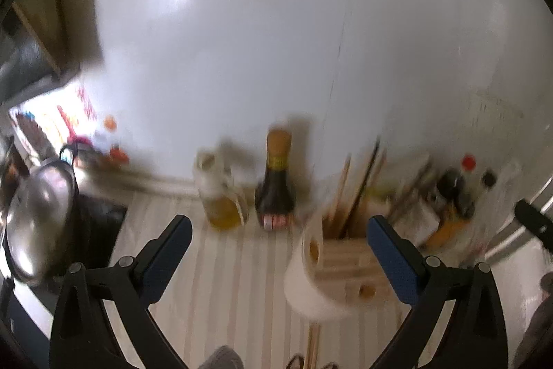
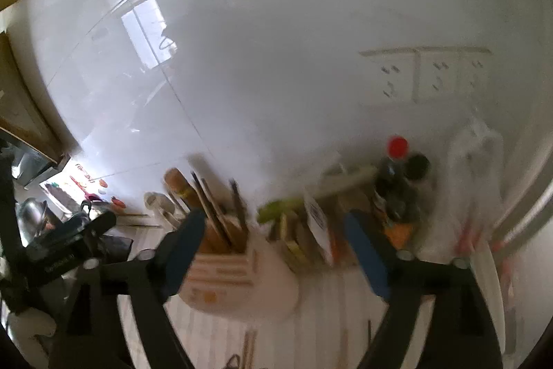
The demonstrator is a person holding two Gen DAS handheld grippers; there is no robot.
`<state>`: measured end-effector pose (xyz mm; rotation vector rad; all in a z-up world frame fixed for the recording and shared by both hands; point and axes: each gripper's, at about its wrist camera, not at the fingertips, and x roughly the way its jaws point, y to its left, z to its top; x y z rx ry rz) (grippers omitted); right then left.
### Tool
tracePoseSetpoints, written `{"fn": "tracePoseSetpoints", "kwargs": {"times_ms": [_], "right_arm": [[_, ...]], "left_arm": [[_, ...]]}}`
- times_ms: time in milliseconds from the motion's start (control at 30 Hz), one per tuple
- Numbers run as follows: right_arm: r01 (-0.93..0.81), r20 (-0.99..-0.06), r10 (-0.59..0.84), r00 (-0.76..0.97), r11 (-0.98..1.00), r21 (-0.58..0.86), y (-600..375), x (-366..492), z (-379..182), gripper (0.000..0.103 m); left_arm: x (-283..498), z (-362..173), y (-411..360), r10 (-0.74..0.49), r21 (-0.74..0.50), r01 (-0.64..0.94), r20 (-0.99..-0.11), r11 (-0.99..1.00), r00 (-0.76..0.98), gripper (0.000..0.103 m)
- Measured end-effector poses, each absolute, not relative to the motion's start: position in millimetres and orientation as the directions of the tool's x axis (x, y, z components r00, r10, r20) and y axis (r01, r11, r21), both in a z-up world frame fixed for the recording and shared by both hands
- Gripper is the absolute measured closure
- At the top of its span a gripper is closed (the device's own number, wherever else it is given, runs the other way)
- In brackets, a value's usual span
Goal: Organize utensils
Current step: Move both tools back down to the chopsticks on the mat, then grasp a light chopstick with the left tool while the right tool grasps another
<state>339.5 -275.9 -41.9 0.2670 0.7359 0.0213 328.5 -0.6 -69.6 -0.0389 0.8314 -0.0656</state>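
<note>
Left wrist view: left gripper (image 1: 279,246) jaws wide, empty; right gripper (image 2: 273,251) likewise. Utensil holder (image 1: 340,260) with chopsticks sits right on table (image 1: 221,282); a careless reach could topple it or the dark bottle (image 1: 275,192) behind.

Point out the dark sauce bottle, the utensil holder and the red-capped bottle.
dark sauce bottle (image 1: 274,196): left wrist view, on its dark body.
utensil holder (image 1: 342,260): left wrist view, on its wooden front.
red-capped bottle (image 2: 397,147): right wrist view, on its red cap.
</note>
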Motion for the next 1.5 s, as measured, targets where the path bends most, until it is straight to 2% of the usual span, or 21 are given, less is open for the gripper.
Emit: {"fn": "tracePoseSetpoints", "kwargs": {"times_ms": [100,233,267,300,333,367,400,467,533,633,700,900,967,1000,1133,1233,1367,1400,1500], "right_arm": [[0.107,-0.688,0.092,0.72,0.965,0.241,-292,314,-66,0.01],[0.158,-0.785,0.072,0.615,0.964,0.212,-307,294,-119,0.01],[0.168,-0.81,0.077,0.581,0.963,0.213,-311,289,-136,0.013],[0.175,-0.835,0.091,0.543,0.96,0.219,-314,286,-153,0.025],[0.179,-0.856,0.104,0.507,0.958,0.223,-316,284,-168,0.033],[0.183,-0.874,0.111,0.473,0.958,0.221,-316,281,-182,0.048],[0.188,-0.898,0.117,0.425,0.959,0.214,-318,278,-203,0.052],[0.196,-0.917,0.139,0.373,0.955,0.224,-321,276,-227,0.056],[0.202,-0.934,0.155,0.322,0.953,0.227,-323,272,-251,0.057],[0.21,-0.945,0.174,0.276,0.949,0.236,-325,268,-276,0.057],[0.214,-0.951,0.181,0.251,0.947,0.237,-326,266,-290,0.057],[0.207,-0.962,0.184,0.203,0.952,0.226,-326,263,-313,0.057],[0.208,-0.963,0.183,0.195,0.952,0.223,-325,263,-317,0.057],[0.209,-0.964,0.182,0.192,0.952,0.222,-326,262,-320,0.057],[0.207,-0.968,0.177,0.178,0.955,0.212,-321,264,-325,0.057],[0.196,-0.971,0.168,0.168,0.96,0.2,-314,265,-330,0.064],[0.187,-0.98,0.145,0.138,0.968,0.17,-303,266,-342,0.093],[0.192,-0.981,0.13,0.146,0.969,0.157,-300,264,-344,0.096],[0.18,-0.984,0.115,0.139,0.974,0.139,-293,264,-346,0.096]], "left_arm": [[313,-103,-6,-0.062,-0.049,0.039,-0.781,0.998,0.621,0.0],[292,-153,-21,-0.013,0.01,0.04,-0.846,0.999,0.533,0.0],[288,-169,-23,-0.008,0.014,0.041,-0.868,0.999,0.497,0.0],[283,-182,-26,-0.003,0.018,0.041,-0.884,0.999,0.468,0.0],[279,-196,-29,0.008,0.029,0.041,-0.9,0.999,0.436,0.0],[276,-211,-32,0.018,0.039,0.043,-0.915,0.998,0.403,0.0],[273,-222,-34,0.022,0.043,0.047,-0.926,0.998,0.377,0.002],[269,-246,-39,0.04,0.06,0.053,-0.945,0.997,0.325,0.008],[268,-266,-43,0.042,0.06,0.057,-0.959,0.997,0.282,0.022],[267,-290,-47,0.052,0.067,0.058,-0.971,0.996,0.232,0.036],[266,-301,-50,0.055,0.069,0.061,-0.977,0.996,0.208,0.042],[265,-322,-64,0.054,0.071,0.095,-0.984,0.993,0.172,0.043],[263,-327,-68,0.049,0.066,0.098,-0.985,0.993,0.165,0.054],[263,-329,-68,0.04,0.057,0.1,-0.987,0.993,0.159,0.066],[259,-330,-68,0.007,0.022,0.093,-0.987,0.995,0.158,0.087],[257,-330,-65,0.007,0.022,0.091,-0.986,0.996,0.166,0.094],[251,-329,-47,0.011,0.022,0.064,-0.986,0.998,0.169,0.097],[251,-329,-42,0.012,0.022,0.059,-0.986,0.998,0.167,0.097],[247,-328,-25,0.008,0.016,0.042,-0.986,0.999,0.164,0.097]]}}
